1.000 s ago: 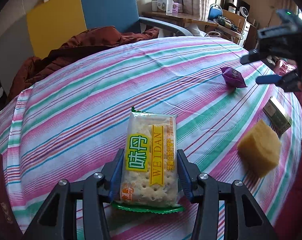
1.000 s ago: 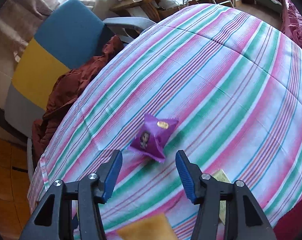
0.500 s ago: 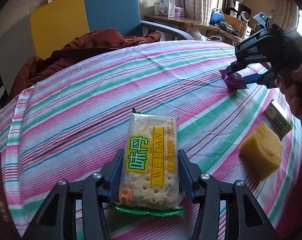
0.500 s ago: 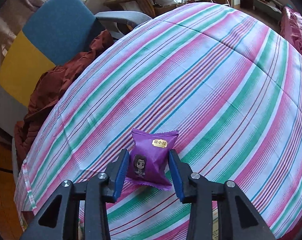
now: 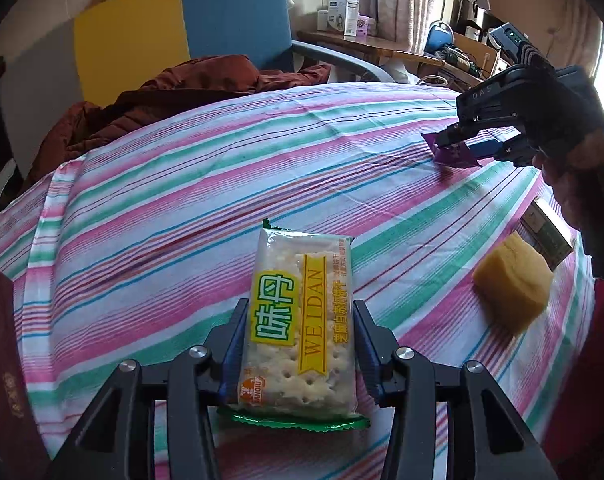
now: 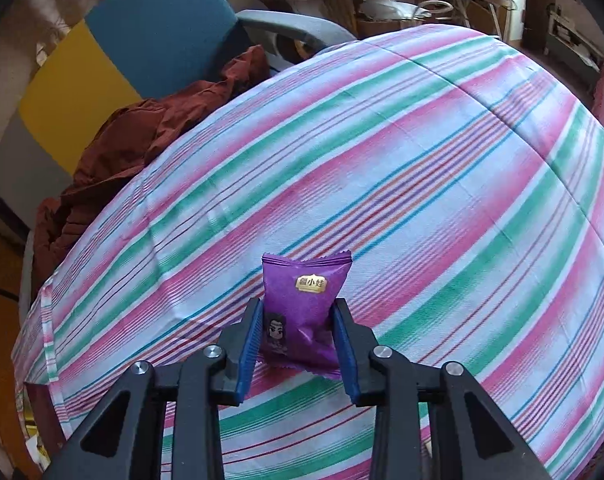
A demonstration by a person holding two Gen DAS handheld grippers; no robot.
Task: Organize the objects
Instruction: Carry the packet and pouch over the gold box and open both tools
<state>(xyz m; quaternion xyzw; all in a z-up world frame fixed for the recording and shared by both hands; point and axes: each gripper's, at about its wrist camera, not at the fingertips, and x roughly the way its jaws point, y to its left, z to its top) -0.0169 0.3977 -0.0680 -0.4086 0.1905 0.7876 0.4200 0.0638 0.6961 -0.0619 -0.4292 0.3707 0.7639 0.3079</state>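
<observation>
Moved: right gripper has closed onto the purple snack packet.
Left gripper: clamps one cracker packet.
Counted: one yellow sponge, right; one box.
Surface: striped cloth.
Room: far chair.

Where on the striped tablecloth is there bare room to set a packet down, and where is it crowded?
Bare cloth runs from the cracker packet to the brown jacket, and beyond the purple snack packet to the far edge. It is crowded where the yellow sponge and small box lie together.

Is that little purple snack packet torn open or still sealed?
Sealed, as far as shown: the purple packet looks puffed, its crimped top edge intact, pinched in the right gripper. Its bottom edge is hidden.
</observation>
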